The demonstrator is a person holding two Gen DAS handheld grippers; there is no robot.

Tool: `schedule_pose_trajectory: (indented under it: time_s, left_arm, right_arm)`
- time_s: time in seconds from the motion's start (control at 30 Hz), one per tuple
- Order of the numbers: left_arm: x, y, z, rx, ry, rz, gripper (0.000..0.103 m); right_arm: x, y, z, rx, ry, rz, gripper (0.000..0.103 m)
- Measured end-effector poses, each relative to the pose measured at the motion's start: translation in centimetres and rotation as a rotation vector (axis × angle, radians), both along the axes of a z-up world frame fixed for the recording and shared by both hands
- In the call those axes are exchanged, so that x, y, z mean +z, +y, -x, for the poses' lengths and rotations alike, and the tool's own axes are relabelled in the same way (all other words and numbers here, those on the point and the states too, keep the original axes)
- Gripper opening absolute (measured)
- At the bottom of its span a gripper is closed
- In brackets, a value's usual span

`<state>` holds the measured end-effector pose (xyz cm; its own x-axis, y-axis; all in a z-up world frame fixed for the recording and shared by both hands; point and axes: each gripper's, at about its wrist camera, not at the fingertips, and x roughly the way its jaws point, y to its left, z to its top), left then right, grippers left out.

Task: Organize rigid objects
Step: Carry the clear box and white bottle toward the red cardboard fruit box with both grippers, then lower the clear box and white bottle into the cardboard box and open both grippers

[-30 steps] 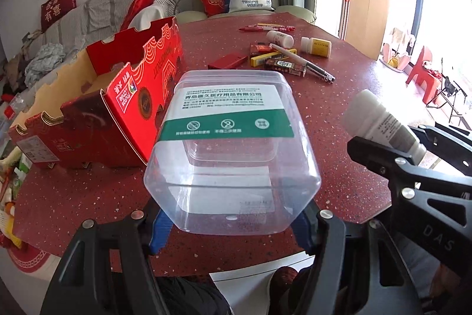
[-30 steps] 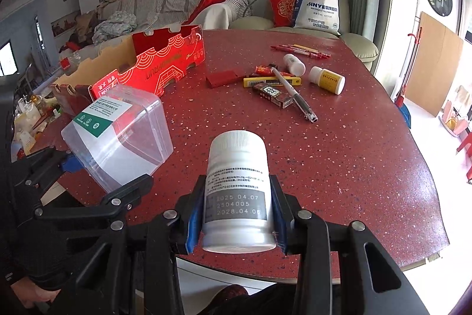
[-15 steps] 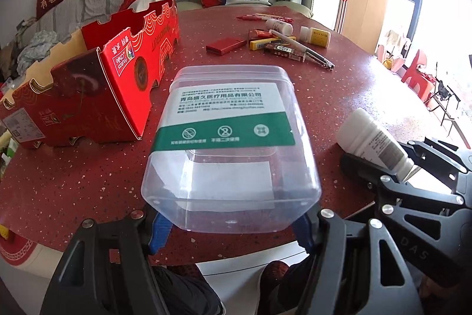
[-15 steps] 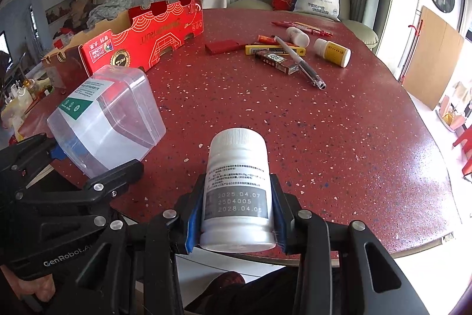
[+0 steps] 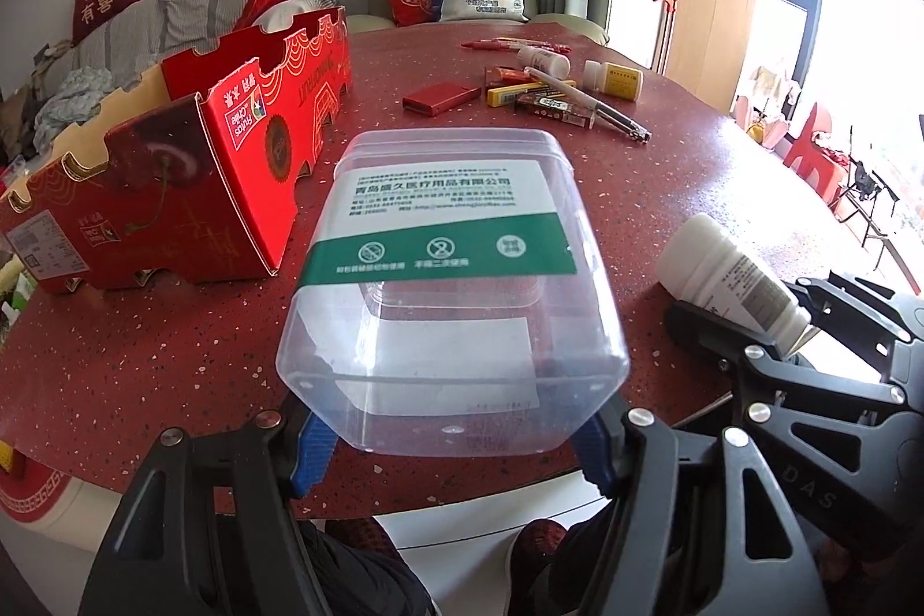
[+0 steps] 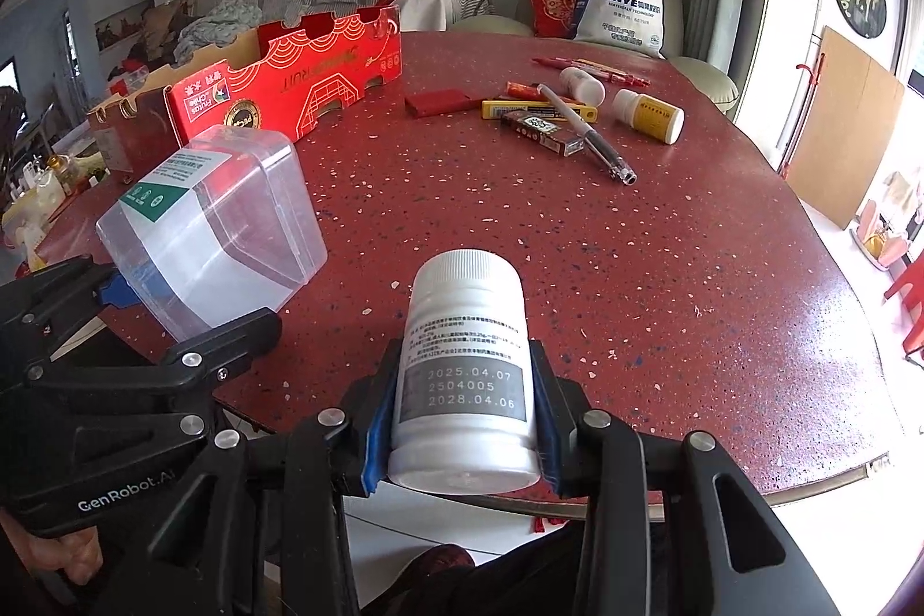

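The white bottle (image 6: pixel 465 373) reads "2025.04.07 2504005 2028.04.06", the white bag (image 6: pixel 626 14) "JINYE", the left tool (image 6: pixel 190 327) "GenRobot.AI".

A round red speckled table (image 6: pixel 664 269) carries an open red carton (image 6: pixel 300 88), pens, two small bottles and boxes.

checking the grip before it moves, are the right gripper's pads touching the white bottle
Touching. In the right wrist view the blue pads press both sides of the white bottle, which sits clamped in the right gripper with no gap showing.
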<state>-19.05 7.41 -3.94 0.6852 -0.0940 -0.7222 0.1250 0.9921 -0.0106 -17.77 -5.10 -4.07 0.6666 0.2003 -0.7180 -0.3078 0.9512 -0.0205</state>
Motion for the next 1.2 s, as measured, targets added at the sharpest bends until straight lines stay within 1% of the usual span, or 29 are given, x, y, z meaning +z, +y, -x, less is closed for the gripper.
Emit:
schedule_pose_trajectory:
  time_s: [0.17,0.4,0.5,0.57,0.7,0.83,0.93,1.03,1.1,1.2]
  left_arm:
    - [0.1,0.0,0.0,0.001,-0.004,0.002,0.07]
    - [0.1,0.0,0.0,0.001,-0.006,-0.004,0.07]
    - [0.4,-0.5,0.2,-0.001,-0.016,-0.037,0.07]
    - [1.0,-1.0,0.5,-0.019,-0.037,-0.056,0.07]
    - [3.4,-1.7,1.2,-0.044,-0.115,-0.089,0.07]
    - [6.6,-1.0,0.9,-0.021,-0.168,-0.077,0.07]
    - [9.0,0.5,-0.2,0.024,-0.184,-0.046,0.07]
    - [11.4,2.8,-1.6,0.091,-0.196,-0.009,0.07]
    - [12.8,4.6,-2.6,0.142,-0.204,-0.005,0.07]
    - [14.0,7.3,-4.2,0.214,-0.201,-0.019,0.07]
  right_arm:
    - [-0.2,-0.2,0.2,-0.002,-0.02,-0.015,0.041]
    - [-0.1,-0.4,0.3,0.001,-0.018,-0.033,0.041]
    - [0.2,-1.1,0.1,0.0,-0.003,-0.089,0.041]
    - [0.7,-1.5,0.0,-0.009,-0.015,-0.104,0.041]
    - [2.7,-1.7,-0.2,-0.007,-0.062,-0.105,0.041]
    - [5.2,-1.9,-0.9,-0.002,-0.095,-0.133,0.041]
    - [7.4,-1.3,-1.6,0.022,-0.128,-0.145,0.041]
    - [9.8,0.3,-2.6,0.066,-0.166,-0.146,0.041]
    - [11.0,1.6,-3.5,0.102,-0.178,-0.15,0.041]
    - [12.5,4.0,-4.9,0.148,-0.195,-0.152,0.041]
